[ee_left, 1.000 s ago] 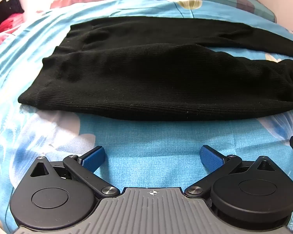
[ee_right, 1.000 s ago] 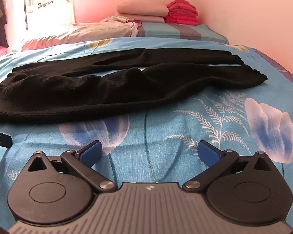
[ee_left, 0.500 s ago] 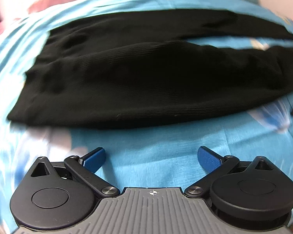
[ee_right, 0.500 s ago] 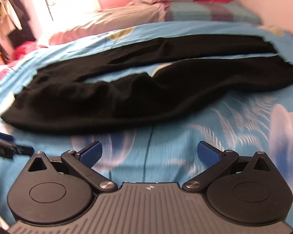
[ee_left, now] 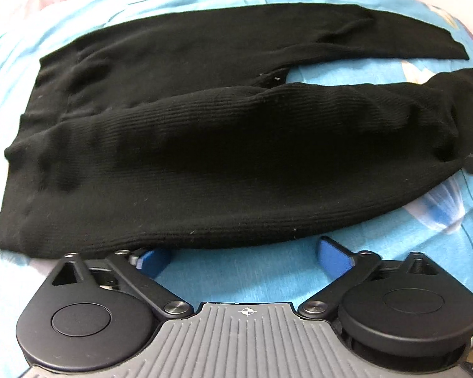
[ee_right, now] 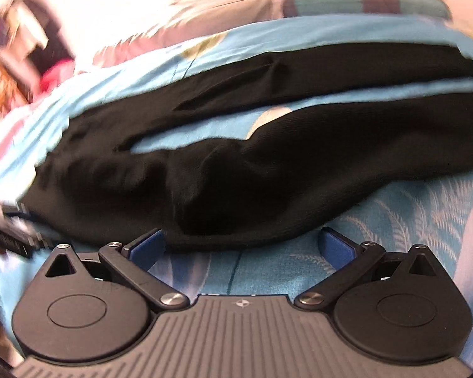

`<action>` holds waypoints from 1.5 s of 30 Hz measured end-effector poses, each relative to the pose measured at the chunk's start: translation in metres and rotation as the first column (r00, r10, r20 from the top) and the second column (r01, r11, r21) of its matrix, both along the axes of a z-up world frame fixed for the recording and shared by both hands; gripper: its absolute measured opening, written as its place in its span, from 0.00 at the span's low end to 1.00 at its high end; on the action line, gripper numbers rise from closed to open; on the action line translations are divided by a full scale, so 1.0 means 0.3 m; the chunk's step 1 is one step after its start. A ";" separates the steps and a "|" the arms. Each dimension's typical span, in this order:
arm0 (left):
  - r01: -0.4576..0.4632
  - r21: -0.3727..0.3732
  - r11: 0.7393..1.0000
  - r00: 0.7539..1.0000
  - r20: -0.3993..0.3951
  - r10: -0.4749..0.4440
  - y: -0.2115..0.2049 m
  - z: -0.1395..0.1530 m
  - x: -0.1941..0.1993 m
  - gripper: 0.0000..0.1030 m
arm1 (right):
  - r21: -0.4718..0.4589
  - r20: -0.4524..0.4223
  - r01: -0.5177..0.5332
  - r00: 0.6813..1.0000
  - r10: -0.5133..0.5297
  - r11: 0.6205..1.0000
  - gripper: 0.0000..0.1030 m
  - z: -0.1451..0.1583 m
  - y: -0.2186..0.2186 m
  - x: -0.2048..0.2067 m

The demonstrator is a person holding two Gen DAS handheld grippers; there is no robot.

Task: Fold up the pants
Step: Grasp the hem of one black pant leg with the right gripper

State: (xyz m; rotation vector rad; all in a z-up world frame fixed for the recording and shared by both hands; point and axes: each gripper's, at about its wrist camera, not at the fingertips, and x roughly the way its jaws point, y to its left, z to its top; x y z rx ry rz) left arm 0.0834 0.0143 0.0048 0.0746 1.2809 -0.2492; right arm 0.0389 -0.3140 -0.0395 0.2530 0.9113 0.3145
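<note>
Black pants [ee_left: 205, 163] lie flat on the blue bed [ee_left: 252, 271], waist at left, legs to the right w/ a gap between them. Soft, floppy knit, prob. light; will sag and bunch. Left tongs [ee_left: 246, 253] and right tongs [ee_right: 241, 247] both spread wide, holding nothing, right at the near edge. Best pinch that near edge.
</note>
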 end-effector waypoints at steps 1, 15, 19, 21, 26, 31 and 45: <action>-0.010 -0.012 1.000 1.000 -0.014 0.010 0.007 0.011 0.002 1.00 | 0.033 -0.021 0.038 0.999 -0.037 0.999 0.95 0.004 -0.034 0.002; -0.233 0.135 0.963 0.970 0.099 0.221 -0.070 0.032 0.198 1.00 | 0.179 -0.094 0.673 0.738 -0.668 0.718 0.61 -0.004 -0.637 0.240; -0.398 0.108 0.911 0.917 0.012 0.399 -0.032 -0.045 0.219 1.00 | 0.208 -0.127 0.673 0.738 -0.662 0.710 0.20 -0.035 -0.715 0.312; -0.427 0.078 0.901 0.904 -0.007 0.428 -0.006 -0.049 0.225 1.00 | 0.104 -0.115 0.642 0.767 -0.632 0.760 0.10 -0.023 -0.703 0.309; -0.433 0.123 0.893 0.900 -0.004 0.437 -0.039 -0.039 0.225 1.00 | 0.059 -0.069 0.705 0.709 -0.702 0.707 0.10 0.023 -0.802 0.137; -0.429 0.122 0.895 0.901 -0.014 0.434 -0.034 -0.041 0.230 1.00 | 0.147 -0.144 0.742 0.670 -0.728 0.654 0.24 -0.008 -0.851 0.108; -0.359 0.102 0.928 0.932 -0.004 0.362 0.000 -0.049 0.228 1.00 | 0.012 -0.120 0.742 0.666 -0.736 0.670 0.07 0.008 -0.645 0.050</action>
